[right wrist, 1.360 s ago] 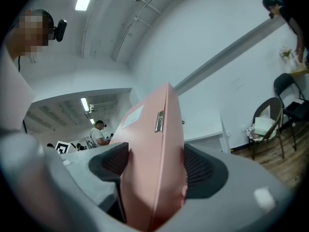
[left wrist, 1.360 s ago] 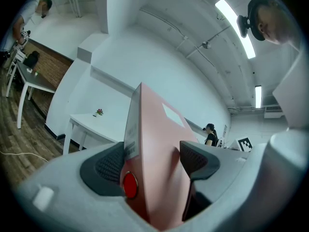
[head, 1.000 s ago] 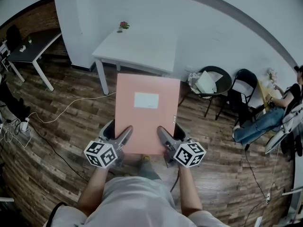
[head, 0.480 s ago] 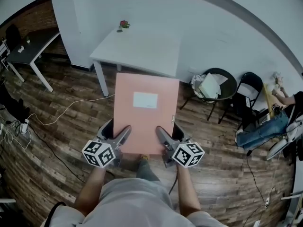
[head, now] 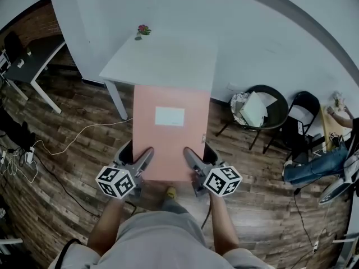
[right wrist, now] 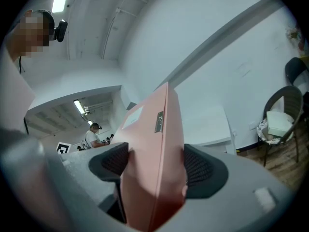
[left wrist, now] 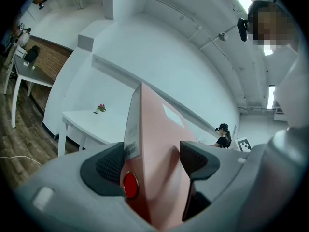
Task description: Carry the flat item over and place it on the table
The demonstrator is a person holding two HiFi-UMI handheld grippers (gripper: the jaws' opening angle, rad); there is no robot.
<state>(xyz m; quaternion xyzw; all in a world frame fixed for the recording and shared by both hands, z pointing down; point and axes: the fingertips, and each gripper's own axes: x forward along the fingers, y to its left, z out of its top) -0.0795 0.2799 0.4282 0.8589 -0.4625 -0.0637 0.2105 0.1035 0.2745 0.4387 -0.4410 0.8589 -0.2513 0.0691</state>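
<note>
Pink flat folder (head: 171, 130), held level in the air, near edge clamped in the jaws of left gripper (head: 145, 157) and right gripper (head: 189, 157), far edge reaching the white table (head: 162, 60), small flower (head: 143, 30) at its far corner, dark plank floor (head: 67, 167), white wall (head: 269, 32), black chairs (head: 266, 108) to the right.

Even, bright indoor light; strong fisheye bending and dark corners.

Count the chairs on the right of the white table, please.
2. One black chair, with a white item on its seat, stands nearest the white table; the other black chair stands just right of it. Others may be hidden past the picture's edge.
</note>
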